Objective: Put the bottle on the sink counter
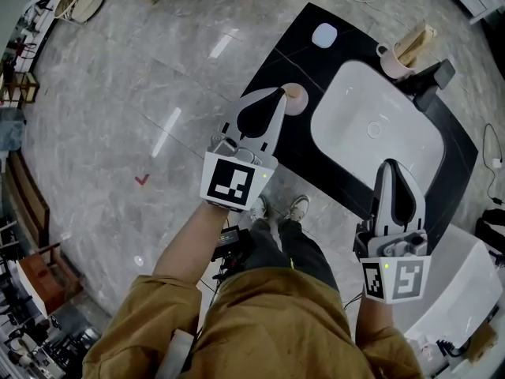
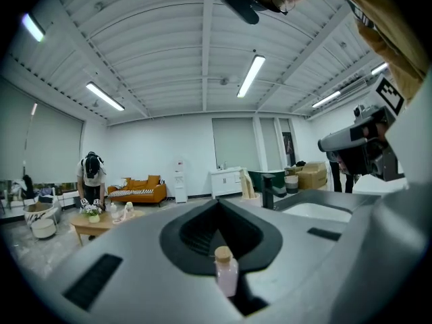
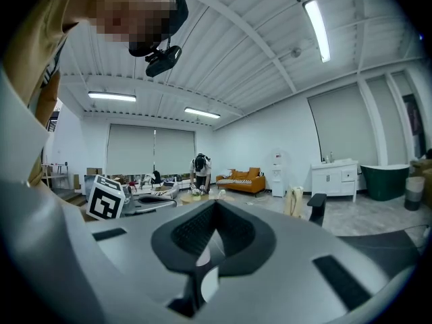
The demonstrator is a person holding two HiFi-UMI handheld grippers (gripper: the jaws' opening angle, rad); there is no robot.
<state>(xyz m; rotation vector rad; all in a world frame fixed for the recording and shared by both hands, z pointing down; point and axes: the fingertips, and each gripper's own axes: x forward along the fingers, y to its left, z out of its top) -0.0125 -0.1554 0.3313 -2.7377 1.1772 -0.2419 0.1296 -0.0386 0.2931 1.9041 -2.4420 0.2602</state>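
We pinch a small, translucent pink bottle with a cork stopper in our left gripper above the glossy black sink counter. Our right gripper has its smooth grey jaws pressed together, holding nothing.

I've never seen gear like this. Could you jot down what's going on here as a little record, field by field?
Who: a person with a claw in each hand
Left claw: shut on a small pink bottle with a cork stopper
Right claw: shut, nothing in it
Counter: black, with a white basin set in it
Also on it: a cup holding wooden pieces, a black tap
Bottle's place: in the claw, by the counter's left edge in the head view, not yet let go
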